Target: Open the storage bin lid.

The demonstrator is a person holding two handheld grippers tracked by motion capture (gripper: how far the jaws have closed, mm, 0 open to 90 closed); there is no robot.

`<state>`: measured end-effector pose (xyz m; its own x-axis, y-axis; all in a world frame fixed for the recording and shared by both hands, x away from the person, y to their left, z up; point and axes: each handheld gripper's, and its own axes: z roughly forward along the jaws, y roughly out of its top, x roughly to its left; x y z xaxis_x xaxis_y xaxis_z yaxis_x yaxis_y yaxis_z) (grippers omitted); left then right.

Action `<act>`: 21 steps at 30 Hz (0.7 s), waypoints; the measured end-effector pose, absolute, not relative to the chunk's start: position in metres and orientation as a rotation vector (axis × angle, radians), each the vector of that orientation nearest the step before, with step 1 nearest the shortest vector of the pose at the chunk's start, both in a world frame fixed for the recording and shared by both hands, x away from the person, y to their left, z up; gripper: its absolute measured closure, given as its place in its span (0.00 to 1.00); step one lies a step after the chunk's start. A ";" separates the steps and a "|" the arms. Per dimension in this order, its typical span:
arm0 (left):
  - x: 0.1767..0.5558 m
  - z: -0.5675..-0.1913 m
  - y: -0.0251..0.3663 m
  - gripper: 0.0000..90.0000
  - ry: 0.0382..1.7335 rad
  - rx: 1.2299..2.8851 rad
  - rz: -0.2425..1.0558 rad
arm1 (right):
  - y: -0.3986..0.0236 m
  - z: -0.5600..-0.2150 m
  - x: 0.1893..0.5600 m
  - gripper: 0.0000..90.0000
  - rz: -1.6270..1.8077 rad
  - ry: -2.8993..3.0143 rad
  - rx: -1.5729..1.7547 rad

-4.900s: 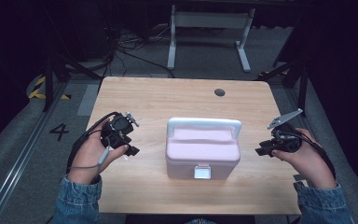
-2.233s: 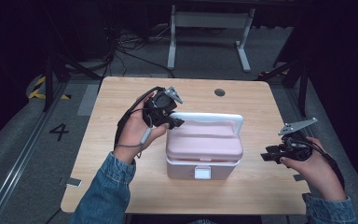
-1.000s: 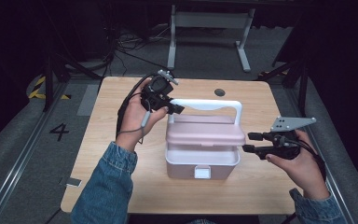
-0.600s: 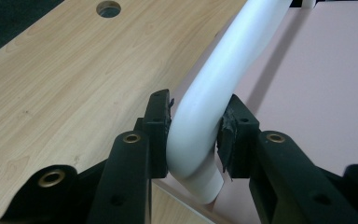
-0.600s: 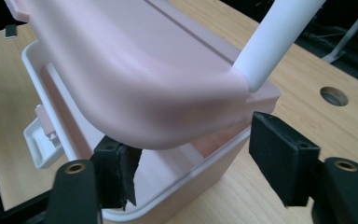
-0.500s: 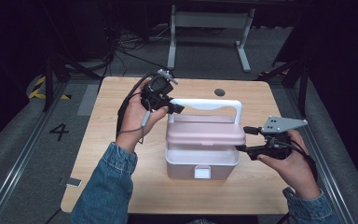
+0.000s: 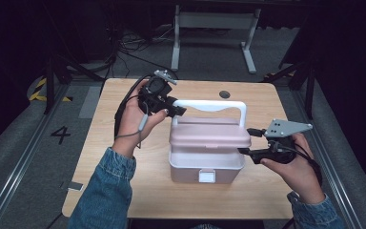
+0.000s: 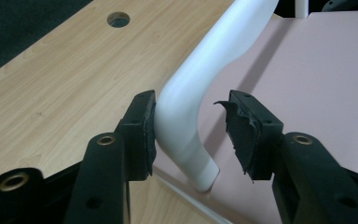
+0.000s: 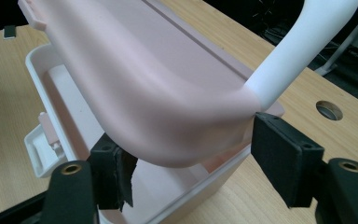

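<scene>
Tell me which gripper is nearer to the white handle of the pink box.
Left. The left gripper straddles the white handle at its bend, one pad touching it, its jaws just opened. The right gripper sits lower, at the pink lid's right end, jaws around its edge.

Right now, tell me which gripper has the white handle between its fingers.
The left gripper: its fingers straddle the white handle, one pad touching, having just opened. The right gripper instead straddles the pink lid's end.

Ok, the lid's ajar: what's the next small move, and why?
Probably shut the right gripper on the pink lid's end and lift. Both grippers' jaws have just been opening: the right straddles the raised lid, the left gripper flanks the white handle.
</scene>
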<state>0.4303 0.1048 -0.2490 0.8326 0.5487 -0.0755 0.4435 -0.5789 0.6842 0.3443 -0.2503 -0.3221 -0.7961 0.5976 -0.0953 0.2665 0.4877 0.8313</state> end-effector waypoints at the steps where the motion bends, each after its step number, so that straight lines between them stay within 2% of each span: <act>1: 0.428 -0.249 0.108 0.58 0.726 2.266 0.194 | -0.251 -0.321 0.344 0.38 1.233 2.359 0.732; 11: 0.404 -0.254 0.153 0.57 0.799 2.247 0.239 | -0.253 -0.316 0.345 0.43 1.265 2.336 0.743; 21: 0.389 -0.273 0.178 0.57 0.847 2.238 0.231 | -0.258 -0.312 0.351 0.47 1.342 2.312 0.794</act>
